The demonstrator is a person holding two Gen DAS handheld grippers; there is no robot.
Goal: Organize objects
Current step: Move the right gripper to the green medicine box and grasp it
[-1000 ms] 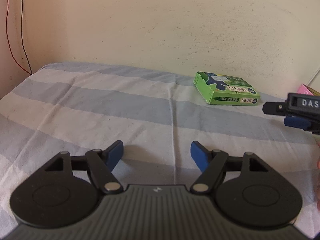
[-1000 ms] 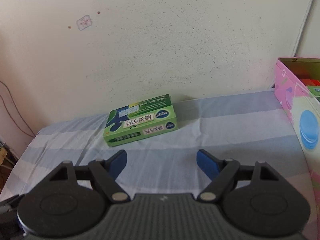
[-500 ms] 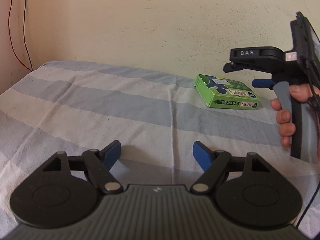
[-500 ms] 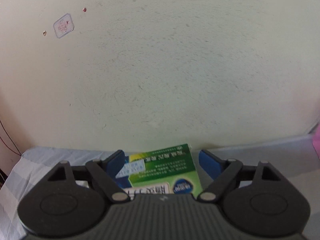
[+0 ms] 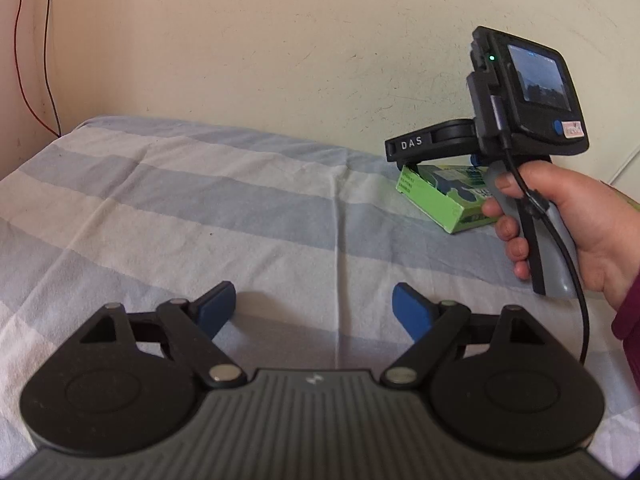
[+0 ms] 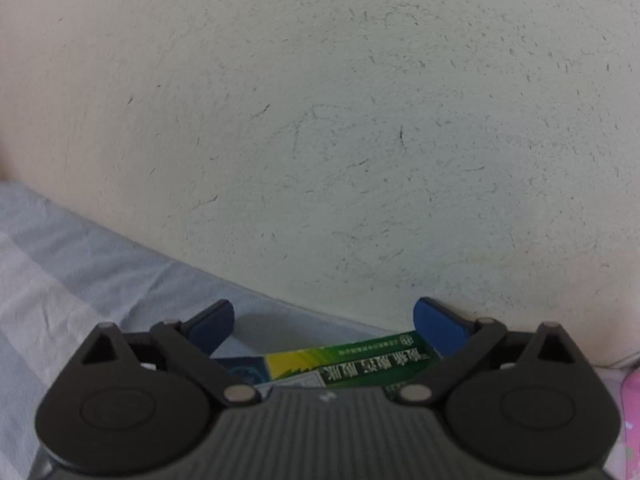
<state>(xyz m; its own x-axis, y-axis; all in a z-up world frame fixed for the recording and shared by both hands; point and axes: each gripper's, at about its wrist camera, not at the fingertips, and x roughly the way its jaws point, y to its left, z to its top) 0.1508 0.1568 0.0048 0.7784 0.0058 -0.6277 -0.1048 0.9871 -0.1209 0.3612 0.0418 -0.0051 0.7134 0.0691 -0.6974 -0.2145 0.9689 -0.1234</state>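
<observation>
left wrist view: one green box (image 5: 444,196) lying flat on the striped bed sheet (image 5: 200,216), far right side, close to the wall (image 5: 260,40). my left claw (image 5: 314,310) is low over the sheet with both blue pads wide apart, nothing between them, touching nothing. my right hand (image 5: 576,224) grips the handle of the right claw (image 5: 416,160), which sits directly over the box; from here its fingertips are hidden under the black "das" arm. one red wire (image 5: 36,80) runs down the wall at far left.

right wrist view: same single green box (image 6: 340,364), now between the right claw (image 6: 324,320) fingers and partly under the claw body. pads are spread wide, one off each end of the box; can't tell whether either touches it, no squeeze visible. a pink box (image 6: 630,400) edge shows at far right. wall fills the rest.
</observation>
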